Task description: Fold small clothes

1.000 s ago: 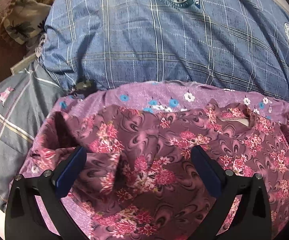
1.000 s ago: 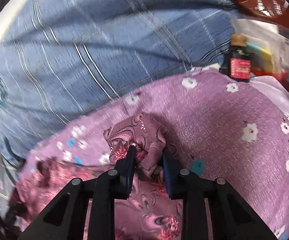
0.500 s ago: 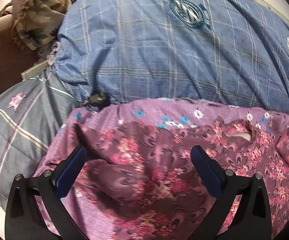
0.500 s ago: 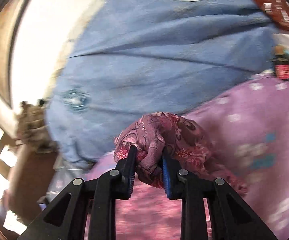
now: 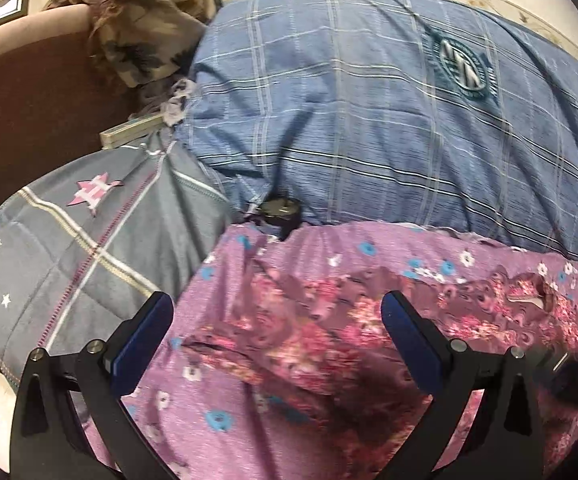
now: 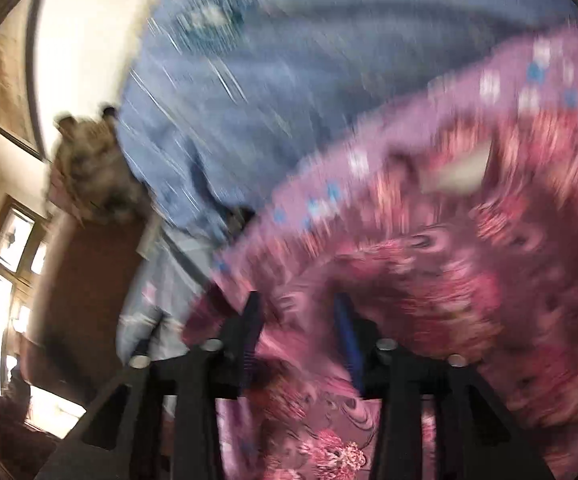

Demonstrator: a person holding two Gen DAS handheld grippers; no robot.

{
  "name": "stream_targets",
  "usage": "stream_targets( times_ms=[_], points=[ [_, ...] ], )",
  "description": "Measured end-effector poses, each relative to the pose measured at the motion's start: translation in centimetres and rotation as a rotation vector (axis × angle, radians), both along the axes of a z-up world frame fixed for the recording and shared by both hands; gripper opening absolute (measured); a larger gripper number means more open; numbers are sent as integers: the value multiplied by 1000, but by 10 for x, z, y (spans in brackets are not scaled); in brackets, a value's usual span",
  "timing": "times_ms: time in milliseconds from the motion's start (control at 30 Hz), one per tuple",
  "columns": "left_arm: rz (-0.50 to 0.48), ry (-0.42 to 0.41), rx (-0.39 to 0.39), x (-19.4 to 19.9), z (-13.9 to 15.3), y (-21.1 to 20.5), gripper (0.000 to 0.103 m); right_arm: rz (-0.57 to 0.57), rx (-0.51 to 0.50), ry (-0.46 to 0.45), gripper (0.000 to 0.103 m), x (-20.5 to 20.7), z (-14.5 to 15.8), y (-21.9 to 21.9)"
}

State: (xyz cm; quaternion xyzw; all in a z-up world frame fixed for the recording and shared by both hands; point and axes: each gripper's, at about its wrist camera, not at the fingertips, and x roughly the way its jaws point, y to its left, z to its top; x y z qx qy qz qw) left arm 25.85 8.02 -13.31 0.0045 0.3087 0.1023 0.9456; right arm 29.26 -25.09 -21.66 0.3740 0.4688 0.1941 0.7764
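Floral garment point(image 6: 449, 280), motion-blurred around the opening right hand-held gripper point(image 6: 299, 320)

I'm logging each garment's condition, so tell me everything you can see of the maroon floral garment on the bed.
The maroon floral garment is thin, soft cloth printed with pink flower clusters and swirls. It lies rumpled and partly folded over on the purple flowered sheet, a pale neck label showing at an opening. The left gripper hangs open over it. The right gripper is opening, with a fold of cloth between its fingers; that view is blurred.
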Motion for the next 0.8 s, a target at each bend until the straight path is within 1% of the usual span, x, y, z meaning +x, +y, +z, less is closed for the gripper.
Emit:
stream_targets(
  times_ms=[67,133,167,200,233,267,333,367,400,433,467,500,533,567,600,667,700,733,767,800],
  points=[
    [7,-1,1,-1,1,6,103,33,-16,68,70,-5,-19,16],
    [11,1,-6,-1,2,11,103,40,-54,27,71,-10,-13,19],
    [17,1,-9,-1,2,14,103,62,-47,15,72,-11,-6,16],
    [25,3,-16,0,2,18,103,59,-33,-7,72,-13,3,10],
    [37,5,-25,1,3,23,103,45,-36,-34,72,-16,9,6],
    [52,7,-34,1,3,29,103,10,-74,-86,73,-22,21,-4],
    [84,9,-44,2,4,40,103,-36,-139,-117,81,-27,32,-17],
    [104,11,-46,2,4,46,103,-56,-176,-83,82,-26,25,-23],
    [131,14,-48,3,4,56,103,-51,-191,-34,82,-21,17,-24],
    [157,19,-51,3,3,64,103,-33,-204,57,80,-15,0,-23],
    [174,24,-52,4,2,70,103,-26,-208,126,75,-12,-14,-22],
    [201,35,-56,4,1,81,103,-49,-228,105,70,-16,-12,-23],
    [221,44,-61,5,0,89,103,-46,-233,79,70,-18,-5,-19],
    [239,50,-68,6,-2,96,103,-11,-199,57,66,-16,3,-11],
    [253,57,-86,6,-3,104,103,33,-139,18,64,-14,14,2],
    [275,68,-108,7,-5,116,103,92,-104,-24,66,-13,29,22],
    [282,72,-116,8,-6,120,103,142,-66,-32,66,-9,34,40],
    [287,75,-123,8,-6,123,103,187,-1,-27,66,-4,35,56],
    [290,76,-126,8,-6,125,103,204,43,-17,66,-2,34,65],
    [292,76,-124,9,-6,126,103,212,111,9,67,5,27,76]
  ],
)
